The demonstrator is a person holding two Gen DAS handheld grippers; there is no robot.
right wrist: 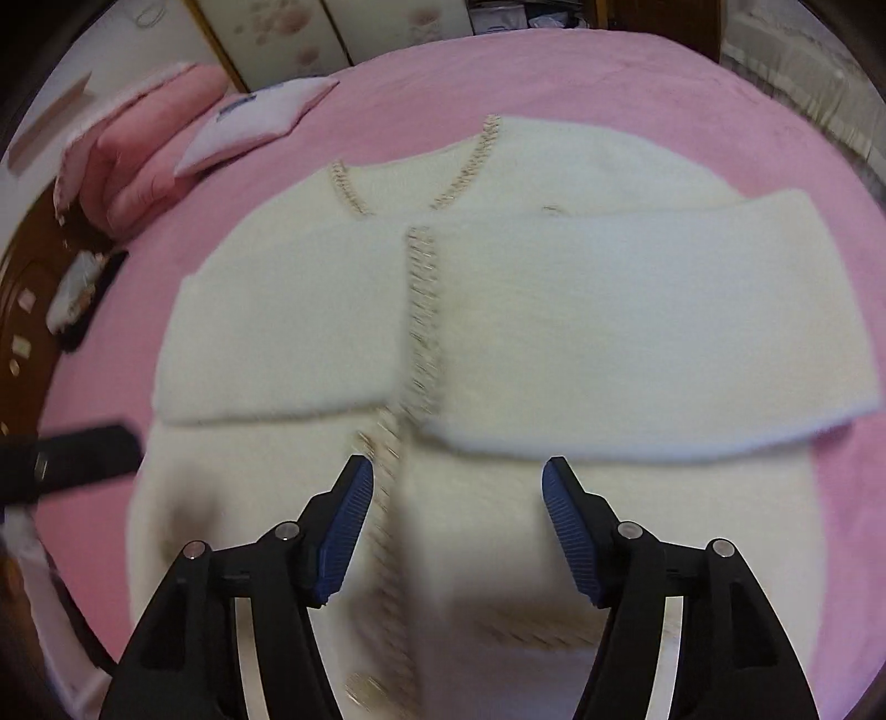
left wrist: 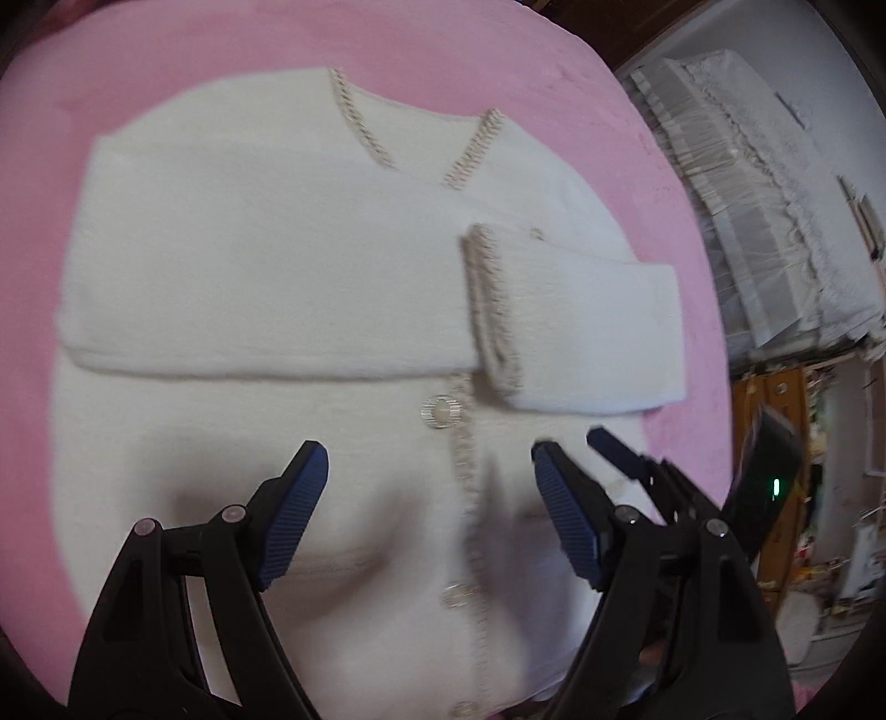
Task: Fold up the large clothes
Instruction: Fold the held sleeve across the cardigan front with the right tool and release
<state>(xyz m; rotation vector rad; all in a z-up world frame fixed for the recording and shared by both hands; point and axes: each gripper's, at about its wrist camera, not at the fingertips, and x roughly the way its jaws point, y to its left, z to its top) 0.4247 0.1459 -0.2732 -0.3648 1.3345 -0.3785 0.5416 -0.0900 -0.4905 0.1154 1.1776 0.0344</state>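
White knit cardigan [left wrist: 266,266] lies flat, front up, on a pink bedspread [left wrist: 166,50], directly ahead of and below both tools. Its long axis runs straight away from the grippers: hem end nearest the fingers, V-neck with beige braid trim pointing to the far side. Button placket [left wrist: 462,471] follows the same line, passing between the left gripper's fingers and just inside the right gripper's left finger. Both sleeves are folded across the chest, crosswise to the body axis; the left sleeve [left wrist: 249,310] lies under the cuffed end of the right sleeve [left wrist: 576,327], whose trimmed cuff rests near the placket. A round pearl-like button [left wrist: 441,411] sits just ahead of the left gripper, by the placket. Left gripper [left wrist: 429,509]: jaws spread wide, nothing between them, hovering over the lower front panel; whether the pads touch the knit cannot be told. Right gripper [right wrist: 458,520]: jaws likewise spread wide, empty, over the lower body just short of the sleeve fold. Part of the right tool shows beyond the left gripper's right finger. Far left of the right gripper, pink pillows [right wrist: 149,144] and a pale cushion [right wrist: 249,122] with a dark blue mark, too blurred to read. No legible brand or writing on the cardigan.
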